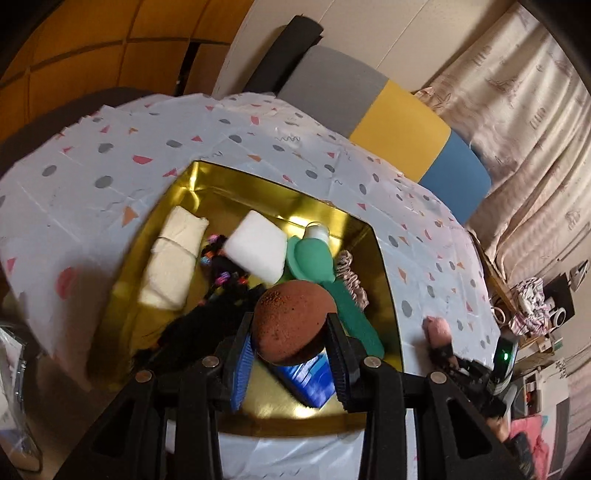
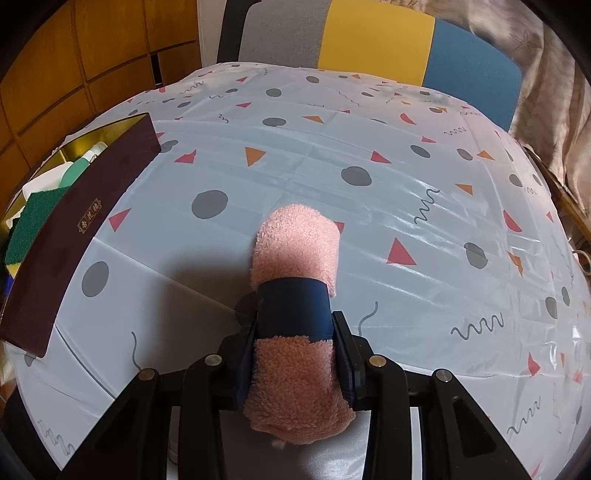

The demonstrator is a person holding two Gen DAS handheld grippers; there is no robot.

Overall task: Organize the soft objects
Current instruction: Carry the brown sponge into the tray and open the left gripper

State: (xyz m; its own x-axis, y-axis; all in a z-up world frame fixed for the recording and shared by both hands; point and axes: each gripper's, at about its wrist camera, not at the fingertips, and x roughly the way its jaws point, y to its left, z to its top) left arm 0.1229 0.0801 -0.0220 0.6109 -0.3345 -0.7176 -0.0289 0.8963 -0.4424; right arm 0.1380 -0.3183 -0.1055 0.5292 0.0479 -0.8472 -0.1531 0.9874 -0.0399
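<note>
My left gripper [image 1: 290, 332] is shut on a round brown sponge [image 1: 293, 321] and holds it above the gold-lined box [image 1: 388, 280]. In the box lie a cream folded cloth [image 1: 173, 258], a white foam block [image 1: 256, 245], a green bottle [image 1: 310, 254], a green scouring pad [image 1: 354, 314], a pink scrunchie [image 1: 352, 277], black hair ties [image 1: 221, 273] and a blue packet [image 1: 306, 380]. My right gripper [image 2: 295, 332] is shut on a rolled pink towel [image 2: 295, 240] with a navy band, low over the table. The towel also shows in the left wrist view [image 1: 437, 328].
The box's dark maroon wall [image 2: 74, 229] stands left of the right gripper. A patterned white tablecloth [image 2: 406, 206] covers the table. A grey, yellow and blue chair back [image 2: 376, 33] stands behind the far edge. A curtain [image 1: 524, 129] hangs at right.
</note>
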